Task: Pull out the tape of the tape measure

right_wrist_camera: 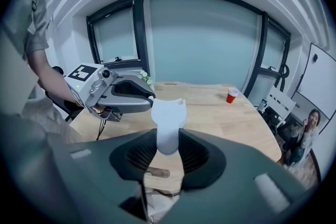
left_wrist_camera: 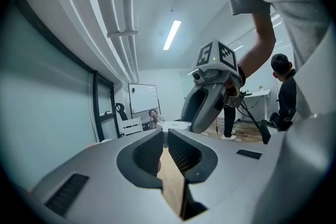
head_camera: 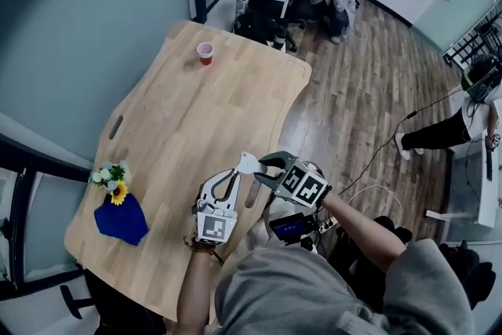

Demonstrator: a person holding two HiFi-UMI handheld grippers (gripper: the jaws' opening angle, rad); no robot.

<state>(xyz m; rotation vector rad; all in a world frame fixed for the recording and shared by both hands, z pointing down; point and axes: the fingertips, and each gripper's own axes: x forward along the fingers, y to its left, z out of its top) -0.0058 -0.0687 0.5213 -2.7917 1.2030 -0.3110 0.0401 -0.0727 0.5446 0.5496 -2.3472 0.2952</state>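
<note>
The right gripper (right_wrist_camera: 168,140) is pinching the tape measure (right_wrist_camera: 168,117). Its jaws are pressing on the white case, which is sticking out ahead of them near the bench (head_camera: 180,114) edge. The left gripper (left_wrist_camera: 164,136) is facing it, jaws pressed nearly together with only a slit between them and tips right at the case's far end. Whether they are nipping the tape's end is not showing. The pull seems to be just starting, as no tape is showing between the two pairs of jaws. Next, the left jaws are needing a firm nip on the end hook, then a straight draw away from the right jaws. Nothing is standing between them. A cup (head_camera: 205,52) and flowers (head_camera: 111,183) are sitting well beyond the jaws, clear of the pull.
</note>
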